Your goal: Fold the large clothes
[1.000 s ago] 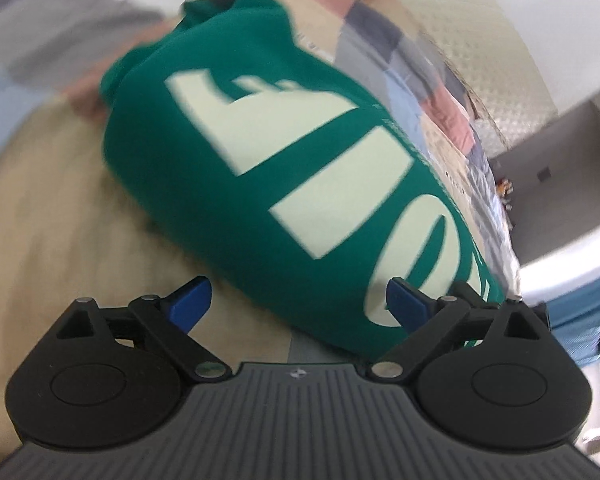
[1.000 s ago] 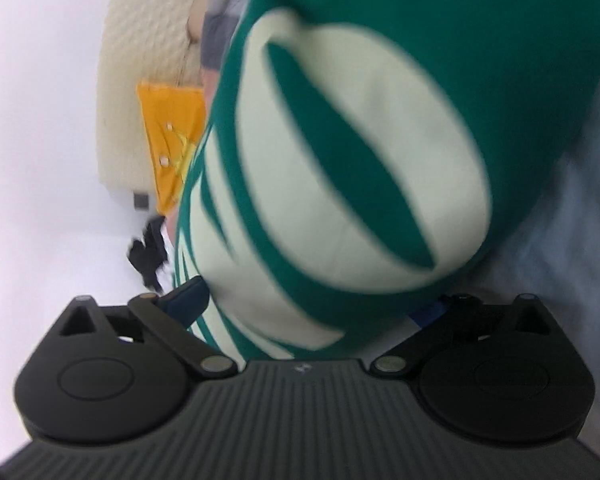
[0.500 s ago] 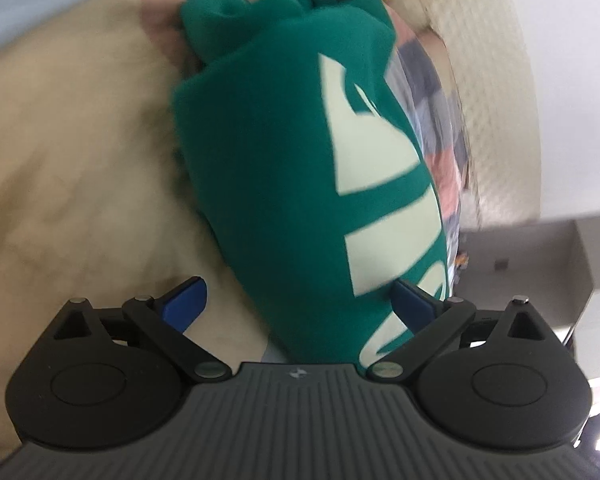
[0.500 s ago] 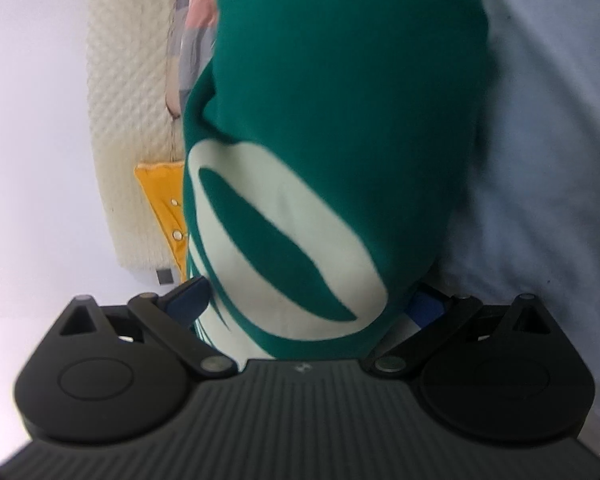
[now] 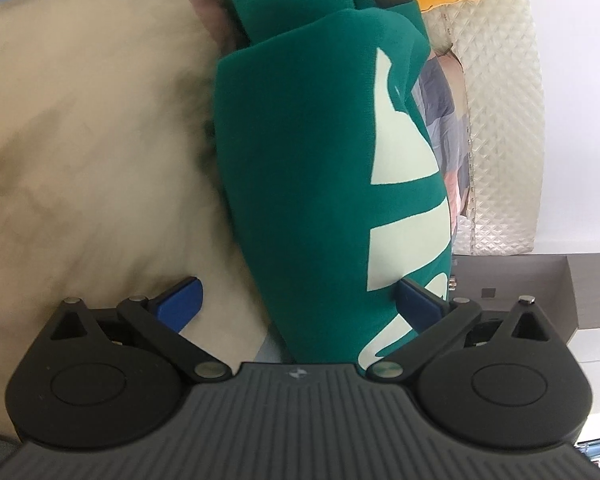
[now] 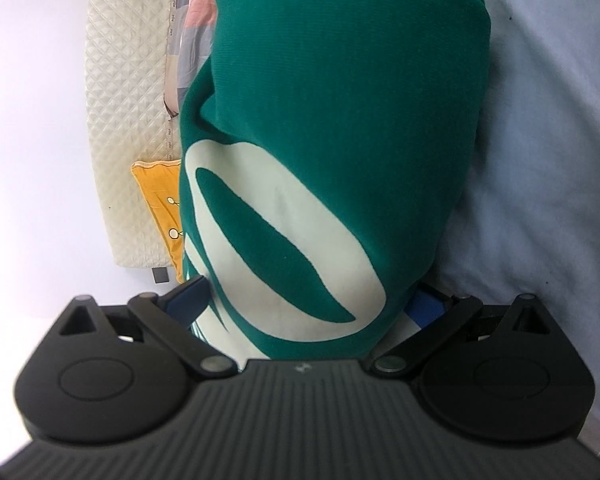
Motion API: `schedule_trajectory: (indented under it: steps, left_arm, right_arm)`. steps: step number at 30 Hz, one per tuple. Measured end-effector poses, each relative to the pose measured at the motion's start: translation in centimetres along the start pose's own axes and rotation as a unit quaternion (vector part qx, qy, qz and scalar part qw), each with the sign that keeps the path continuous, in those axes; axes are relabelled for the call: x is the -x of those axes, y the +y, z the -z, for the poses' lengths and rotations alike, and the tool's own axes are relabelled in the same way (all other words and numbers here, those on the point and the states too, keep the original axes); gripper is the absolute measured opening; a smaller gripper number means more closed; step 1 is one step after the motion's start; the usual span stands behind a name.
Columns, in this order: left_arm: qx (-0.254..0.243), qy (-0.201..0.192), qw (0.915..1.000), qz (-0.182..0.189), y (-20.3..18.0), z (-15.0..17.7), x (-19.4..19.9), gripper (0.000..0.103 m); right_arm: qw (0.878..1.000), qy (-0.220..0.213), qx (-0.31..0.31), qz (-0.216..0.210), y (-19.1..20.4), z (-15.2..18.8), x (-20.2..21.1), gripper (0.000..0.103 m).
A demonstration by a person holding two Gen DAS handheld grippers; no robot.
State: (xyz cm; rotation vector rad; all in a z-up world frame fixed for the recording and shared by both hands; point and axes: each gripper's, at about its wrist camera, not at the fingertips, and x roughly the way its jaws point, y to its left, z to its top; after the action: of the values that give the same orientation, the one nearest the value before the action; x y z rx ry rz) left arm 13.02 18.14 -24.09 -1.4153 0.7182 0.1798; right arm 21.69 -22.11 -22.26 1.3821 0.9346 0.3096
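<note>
Green sweatshirt [image 5: 300, 184] now upright rather than slanted (both jaws apart around it).

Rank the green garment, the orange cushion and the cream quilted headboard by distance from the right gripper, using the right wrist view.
1. Green garment, between the right gripper's fingers.
2. Orange cushion, behind it, left.
3. Cream quilted headboard, farthest, behind the cushion.

Green garment [image 5: 300, 168] fills space btwn both jaws; beige bedding [image 5: 80, 140] open left, quilted headboard [image 5: 504, 120] blocks right.
</note>
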Motion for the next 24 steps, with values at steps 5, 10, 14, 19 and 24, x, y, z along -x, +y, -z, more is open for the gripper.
schedule_trajectory:
  steps: [5, 10, 14, 19, 24]
  left_arm:
    - [0.050, 0.022, 0.9970, 0.054, 0.6, -0.7, -1.7, 0.103]
    - [0.049, 0.008, 0.9952, 0.084, -0.2, -1.2, -2.8, 0.103]
    - [0.072, -0.003, 0.9936, 0.088, 0.1, -1.7, -3.1, 0.103]
    - [0.068, -0.024, 0.9942, 0.079, -0.5, -1.6, -2.9, 0.103]
    - [0.008, -0.081, 0.9964, 0.024, -2.5, -1.4, -2.0, 0.103]
  right_arm:
    - [1.000, -0.002, 0.000, 0.000, 0.1, 0.1, -0.3, 0.103]
    - [1.000, -0.002, -0.006, -0.003, -0.2, -0.1, -0.1, 0.103]
    - [1.000, -0.003, -0.011, -0.005, -0.4, -0.1, -0.1, 0.103]
    - [0.999, -0.025, -0.022, -0.002, -0.5, -0.4, 0.5, 0.103]
    - [0.998, -0.059, -0.024, -0.004, -0.7, -1.0, 1.5, 0.103]
